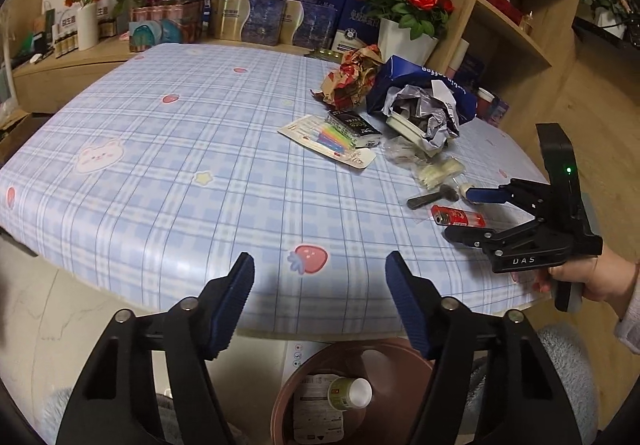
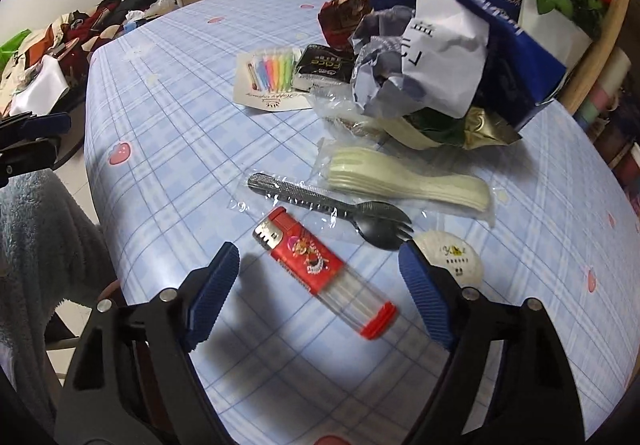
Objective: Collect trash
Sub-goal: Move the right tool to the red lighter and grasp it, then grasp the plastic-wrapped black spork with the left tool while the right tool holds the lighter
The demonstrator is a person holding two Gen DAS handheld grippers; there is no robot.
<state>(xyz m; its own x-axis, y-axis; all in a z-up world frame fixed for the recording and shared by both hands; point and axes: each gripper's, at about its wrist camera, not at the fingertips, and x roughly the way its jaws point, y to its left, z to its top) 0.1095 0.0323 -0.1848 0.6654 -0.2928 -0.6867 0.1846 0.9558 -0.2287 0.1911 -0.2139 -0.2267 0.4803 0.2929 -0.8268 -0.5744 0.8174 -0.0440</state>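
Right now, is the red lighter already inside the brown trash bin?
No, the red lighter lies on the checked tablecloth between the open right gripper's fingers, untouched.

My left gripper [image 1: 320,265] points forward and down, its jaws parted with nothing between the blue pads [image 1: 234,305]. My right gripper [image 2: 318,265] tilts down more steeply, jaws spread wide, both pads clear of any contact. Seen from the left wrist camera, the right gripper [image 1: 470,213] lies nearly on its side, fingers reaching leftward, one blue-tipped finger [image 1: 486,195] above the other. My right hand [image 1: 576,277] wraps its handle from below, a pale fluffy sleeve [image 1: 630,319] at the wrist. From the right wrist camera, the left gripper's tips [image 2: 36,137] show at the left edge.
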